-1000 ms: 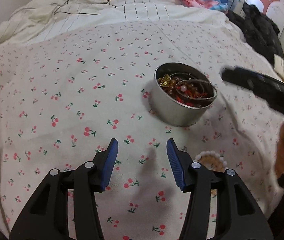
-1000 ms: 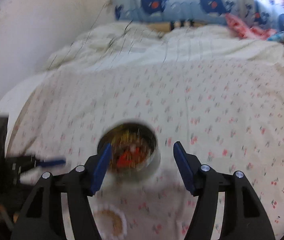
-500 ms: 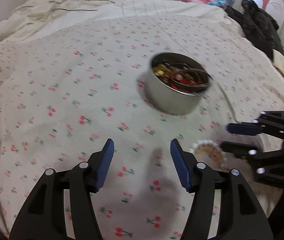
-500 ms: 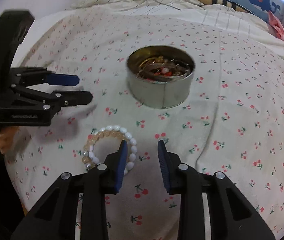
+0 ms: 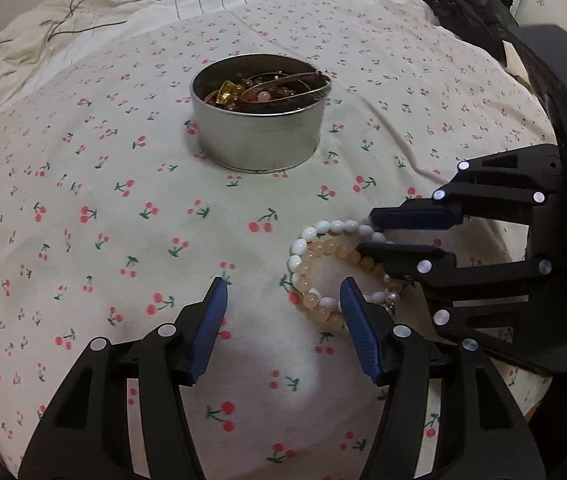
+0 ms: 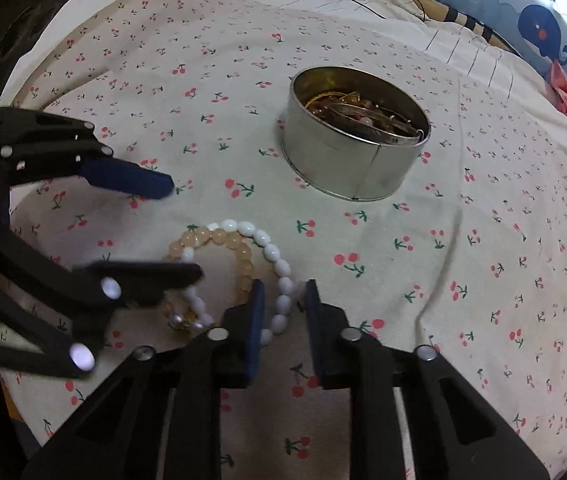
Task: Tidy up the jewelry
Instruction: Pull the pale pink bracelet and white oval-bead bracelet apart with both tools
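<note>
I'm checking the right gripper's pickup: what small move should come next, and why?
Probably close the right gripper: its jaws straddle the white bead bracelet, a gap still showing. The peach bracelet lies beside it; the tin waits beyond.

- Tin (image 5: 258, 128) sits on the bedspread (image 5: 83, 184), mid-bed, jewelry inside.
- Two bracelets (image 5: 325, 268) lie overlapped on the bedspread, nearer the bed's front edge than the tin, apart from it.
- Quilt (image 5: 83, 20) bunched behind tin, toward the bed's far edge.
</note>
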Demonstrator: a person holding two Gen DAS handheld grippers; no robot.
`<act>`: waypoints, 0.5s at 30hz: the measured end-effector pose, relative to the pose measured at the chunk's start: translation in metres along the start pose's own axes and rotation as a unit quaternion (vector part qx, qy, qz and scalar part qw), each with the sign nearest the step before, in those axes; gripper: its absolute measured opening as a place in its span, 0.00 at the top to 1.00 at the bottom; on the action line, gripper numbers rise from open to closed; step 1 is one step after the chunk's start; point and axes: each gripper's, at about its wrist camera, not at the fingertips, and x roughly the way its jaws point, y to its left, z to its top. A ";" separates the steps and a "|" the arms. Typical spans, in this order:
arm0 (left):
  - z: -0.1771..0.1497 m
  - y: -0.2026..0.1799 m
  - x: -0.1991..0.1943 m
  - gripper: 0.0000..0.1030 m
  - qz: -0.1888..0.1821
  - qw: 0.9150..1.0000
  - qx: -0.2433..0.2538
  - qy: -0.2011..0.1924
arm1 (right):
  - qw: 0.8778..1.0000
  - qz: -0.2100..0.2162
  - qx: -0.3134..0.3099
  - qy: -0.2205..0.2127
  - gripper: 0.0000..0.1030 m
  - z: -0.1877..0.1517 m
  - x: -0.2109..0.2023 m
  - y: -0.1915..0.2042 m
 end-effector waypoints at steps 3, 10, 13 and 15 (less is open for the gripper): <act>-0.003 -0.004 -0.002 0.82 -0.005 1.000 0.023 0.012 | 1.000 -0.018 -0.009 0.003 0.80 0.000 0.000 0.002; -0.014 0.034 -0.015 0.92 0.017 1.000 -0.007 0.011 | 1.000 -0.025 0.002 0.006 0.80 -0.002 -0.002 -0.004; -0.012 0.044 -0.024 0.92 -0.005 0.999 -0.032 -0.011 | 1.000 -0.022 0.005 0.008 0.80 -0.002 -0.002 -0.004; -0.011 0.042 -0.024 0.91 -0.013 0.999 -0.037 -0.011 | 1.000 -0.024 0.002 0.010 0.80 -0.001 0.000 -0.002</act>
